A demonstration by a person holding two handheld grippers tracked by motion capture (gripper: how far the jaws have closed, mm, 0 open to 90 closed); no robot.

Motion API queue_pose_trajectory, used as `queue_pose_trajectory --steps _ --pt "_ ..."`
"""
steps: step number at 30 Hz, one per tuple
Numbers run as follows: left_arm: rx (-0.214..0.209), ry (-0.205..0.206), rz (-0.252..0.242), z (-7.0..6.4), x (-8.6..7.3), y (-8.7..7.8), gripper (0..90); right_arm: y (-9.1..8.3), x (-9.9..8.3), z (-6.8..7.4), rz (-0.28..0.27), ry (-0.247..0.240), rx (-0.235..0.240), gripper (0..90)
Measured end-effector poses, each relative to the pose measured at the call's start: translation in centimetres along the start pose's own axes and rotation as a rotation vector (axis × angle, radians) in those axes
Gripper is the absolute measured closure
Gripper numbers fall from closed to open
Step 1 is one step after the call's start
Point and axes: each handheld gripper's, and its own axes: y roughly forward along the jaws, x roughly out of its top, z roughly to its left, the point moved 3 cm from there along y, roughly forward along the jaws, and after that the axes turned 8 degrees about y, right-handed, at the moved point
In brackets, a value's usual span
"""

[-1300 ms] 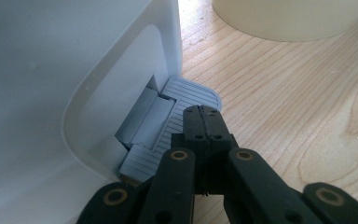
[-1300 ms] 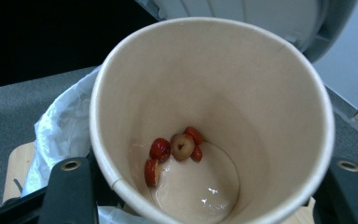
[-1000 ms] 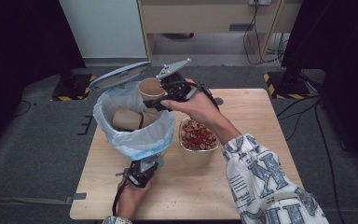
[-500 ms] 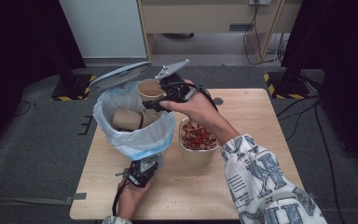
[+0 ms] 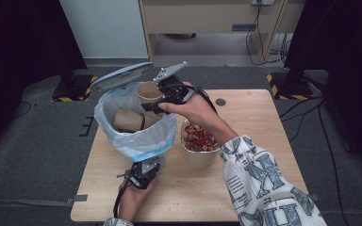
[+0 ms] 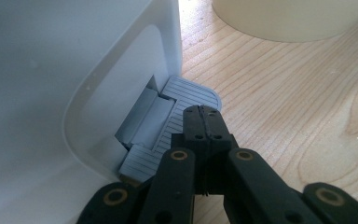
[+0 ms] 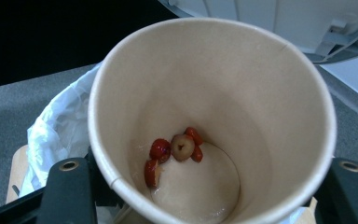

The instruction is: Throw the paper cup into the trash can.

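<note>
Right gripper [image 5: 162, 100] raised over the bin [image 5: 136, 123], jaws clamped on either side of a paper cup [image 5: 148, 91]. Cup tilted, mouth toward the right gripper view's camera; inside [image 7: 209, 121], a few red fruit pieces [image 7: 175, 151] stuck near the bottom. Cup held above the bin's open mouth, near the far rim, just below the raised grey lid [image 5: 121, 75].

Bin lined with a pale blue-white bag [image 5: 143, 141] folded over the rim. Another paper cup [image 5: 127, 120] lying on its side inside.

Left gripper [image 5: 143, 173] low at the bin's near side, on the table [image 5: 254, 108]. In the left gripper view, black jaws [image 6: 204, 126] pressed together with nothing between, tips resting on the ribbed grey pedal [image 6: 186, 100] at the foot of the white bin wall [image 6: 51, 70].

Right of the bin, just beside it, a tub [image 5: 199, 140] of red and tan dried fruit on the wooden table. Patterned sleeve [image 5: 264, 183] reaching in from the lower right.
</note>
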Motion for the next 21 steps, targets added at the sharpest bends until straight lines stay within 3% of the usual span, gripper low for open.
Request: queue_pose_trajectory --steps 8,10,21 --pt "-0.004 -0.002 -0.002 0.0 0.0 0.0 90.0 1.1 -0.4 -0.1 0.040 -0.014 -0.027 30.3" --pt "-0.001 -0.003 -0.002 0.0 0.0 0.0 90.0 1.5 -0.6 -0.1 0.060 -0.018 -0.042 19.8" --pt "-0.002 -0.002 -0.002 0.0 0.0 0.0 90.0 -0.2 -0.5 -0.2 -0.009 0.001 -0.038 10.3"
